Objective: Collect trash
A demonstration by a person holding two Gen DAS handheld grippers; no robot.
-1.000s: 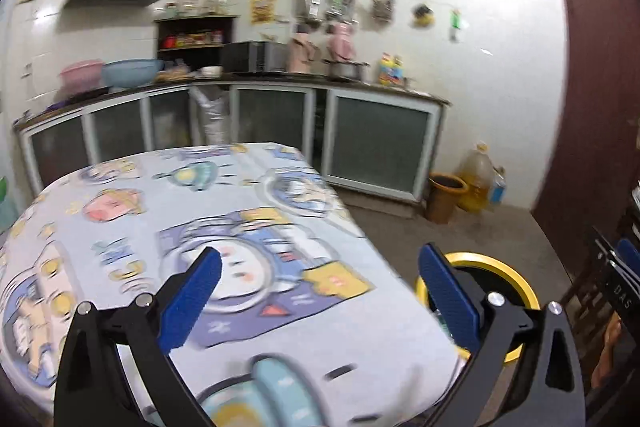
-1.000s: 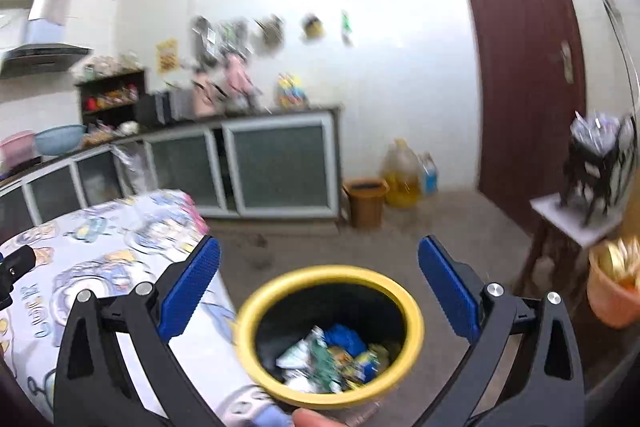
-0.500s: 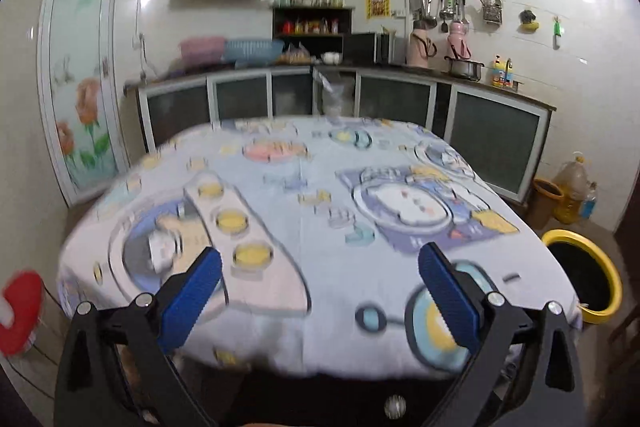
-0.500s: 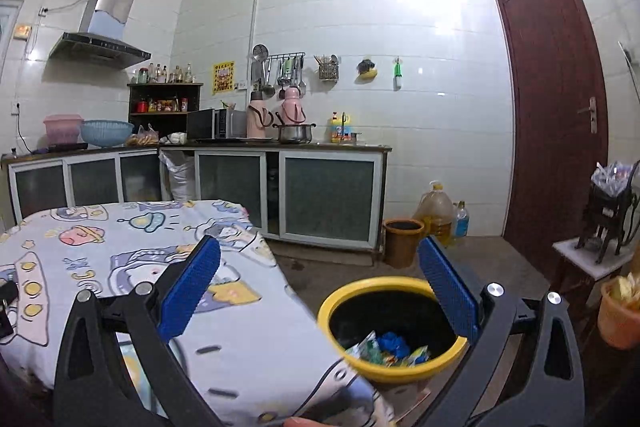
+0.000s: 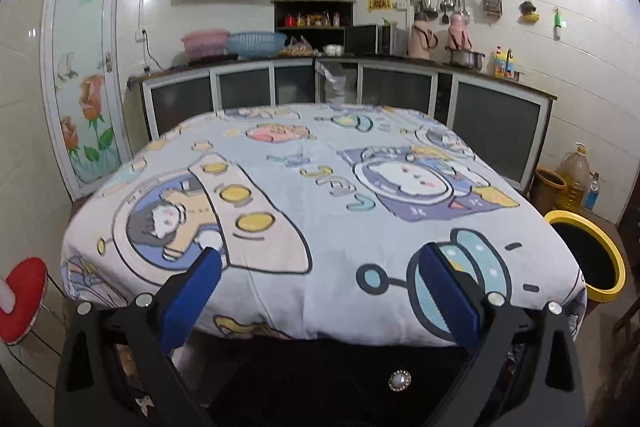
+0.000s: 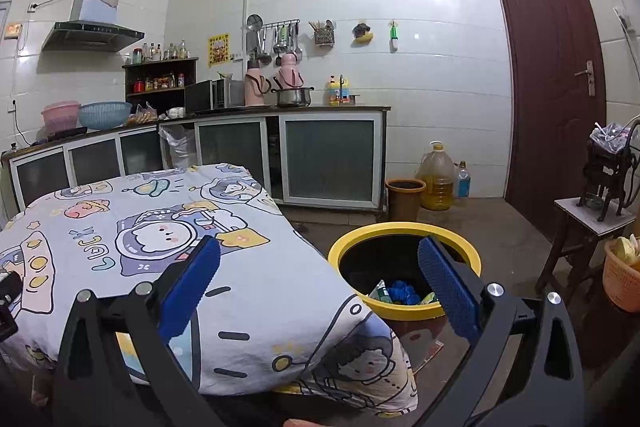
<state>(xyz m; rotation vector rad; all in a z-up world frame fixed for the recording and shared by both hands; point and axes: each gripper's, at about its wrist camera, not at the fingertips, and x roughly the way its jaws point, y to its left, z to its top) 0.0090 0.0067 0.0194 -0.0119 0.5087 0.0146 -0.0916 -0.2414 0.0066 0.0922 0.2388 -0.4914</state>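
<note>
My left gripper (image 5: 316,291) hangs wide apart and empty at the near edge of the table; my right gripper (image 6: 320,279) is just as wide and empty, over the table's right corner. I'd judge the collecting nearly finished: I see no litter on the cartoon tablecloth (image 5: 312,179), so the step now is to scan cloth and floor before reaching again, jaws kept wide. Just right of the table stands the yellow-rimmed trash bin (image 6: 404,231), black inside, holding crumpled wrappers (image 6: 400,293), blue and green among them.
</note>
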